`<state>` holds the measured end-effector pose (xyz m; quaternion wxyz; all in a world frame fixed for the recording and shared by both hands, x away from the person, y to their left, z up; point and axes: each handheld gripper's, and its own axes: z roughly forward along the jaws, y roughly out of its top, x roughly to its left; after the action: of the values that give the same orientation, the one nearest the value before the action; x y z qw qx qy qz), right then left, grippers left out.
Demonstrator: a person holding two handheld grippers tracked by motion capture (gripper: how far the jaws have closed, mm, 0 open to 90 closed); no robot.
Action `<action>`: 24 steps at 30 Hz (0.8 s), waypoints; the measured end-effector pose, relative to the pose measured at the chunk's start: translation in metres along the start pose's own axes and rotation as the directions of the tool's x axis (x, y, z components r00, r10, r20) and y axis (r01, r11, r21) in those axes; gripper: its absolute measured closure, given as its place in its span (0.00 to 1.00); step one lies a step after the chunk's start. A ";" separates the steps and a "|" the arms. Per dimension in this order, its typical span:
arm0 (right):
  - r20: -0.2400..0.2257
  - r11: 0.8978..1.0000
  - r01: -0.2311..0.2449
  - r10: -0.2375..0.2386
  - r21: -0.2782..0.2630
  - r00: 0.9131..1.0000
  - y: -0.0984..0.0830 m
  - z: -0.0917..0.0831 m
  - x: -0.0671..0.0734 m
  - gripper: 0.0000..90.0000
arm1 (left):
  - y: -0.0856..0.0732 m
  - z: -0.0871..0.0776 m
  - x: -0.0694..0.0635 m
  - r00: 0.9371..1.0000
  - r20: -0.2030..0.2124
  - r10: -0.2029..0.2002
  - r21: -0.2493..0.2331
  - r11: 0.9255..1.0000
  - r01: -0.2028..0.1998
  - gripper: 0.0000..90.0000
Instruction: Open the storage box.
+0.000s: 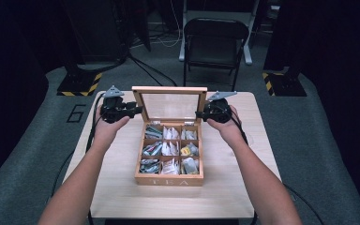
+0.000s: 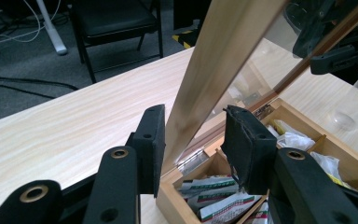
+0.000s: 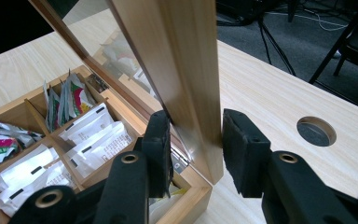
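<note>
**Two grippers at the raised lid of a tea box**

Two pairs of black pads straddle the side rails of the lid (image 1: 170,104). In the left gripper view, the left gripper (image 2: 193,140) has the rail between its pads with a gap on each side, so it looks released. In the right gripper view, the right gripper (image 3: 196,149) has one pad against the rail and a slight gap at the other; I cannot tell if it presses. The lid stands nearly upright, its long axis running across the table (image 1: 122,187), its glass pane facing the person. It is hinged to the far edge of the wooden tea box (image 1: 169,180), which sits mid-table with packets (image 1: 168,149) in its compartments.
</note>
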<state>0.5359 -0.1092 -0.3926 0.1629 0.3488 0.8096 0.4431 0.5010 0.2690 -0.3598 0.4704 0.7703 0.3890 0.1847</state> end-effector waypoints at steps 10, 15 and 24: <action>-0.006 0.999 -0.041 0.041 -0.004 0.999 0.003 0.004 -0.006 0.71 | -0.006 -0.008 -0.002 1.000 0.011 -0.005 0.005 1.000 0.005 0.65; -0.002 0.998 -0.053 0.053 0.017 0.999 0.008 0.006 -0.008 0.72 | -0.007 -0.011 -0.007 1.000 0.025 0.009 0.007 1.000 -0.010 0.65; -0.005 0.997 -0.076 0.077 0.026 0.997 0.010 0.008 -0.011 0.72 | -0.014 -0.018 -0.006 0.999 0.032 0.003 0.011 1.000 -0.004 0.65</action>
<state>0.5526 -0.1080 -0.3892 0.1387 0.3802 0.8019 0.4395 0.4801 0.2781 -0.3625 0.4722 0.7763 0.3810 0.1709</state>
